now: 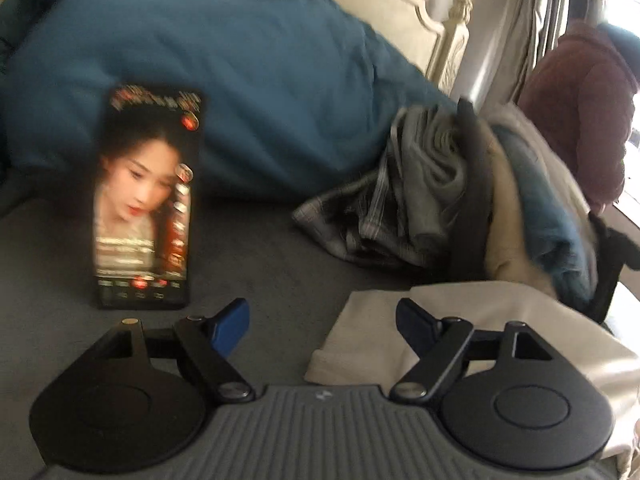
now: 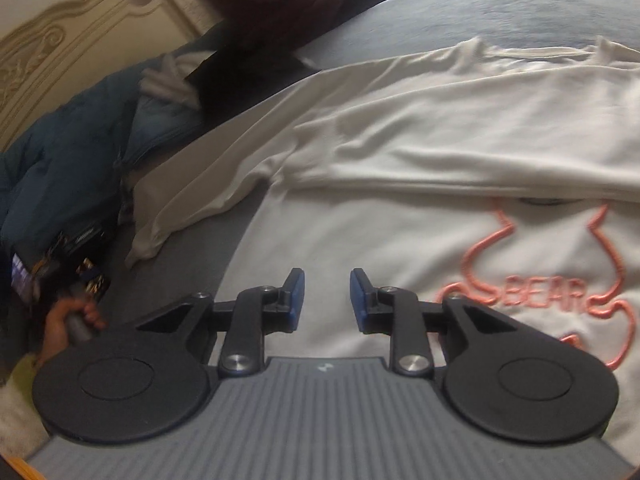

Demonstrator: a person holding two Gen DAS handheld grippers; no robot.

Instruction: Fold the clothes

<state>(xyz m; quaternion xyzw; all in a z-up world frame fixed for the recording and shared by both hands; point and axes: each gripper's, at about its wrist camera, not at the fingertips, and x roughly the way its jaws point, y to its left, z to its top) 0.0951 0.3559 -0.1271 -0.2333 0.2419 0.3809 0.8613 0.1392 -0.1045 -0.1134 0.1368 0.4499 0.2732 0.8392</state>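
Note:
A white shirt (image 2: 420,148) with an orange "BEAR" outline print (image 2: 536,300) lies spread on the grey bed sheet, one side folded over across its upper part. My right gripper (image 2: 327,296) is open and empty just above the shirt's plain front. My left gripper (image 1: 322,324) is open wide and empty above the sheet; its right finger hangs over the white shirt's edge (image 1: 372,320).
A lit phone (image 1: 146,196) stands propped against a blue duvet (image 1: 208,80). A pile of clothes (image 1: 432,192) lies to the right. A cream headboard (image 2: 60,56) and a dark red jacket (image 1: 580,112) stand behind. A hand (image 2: 68,320) shows at lower left.

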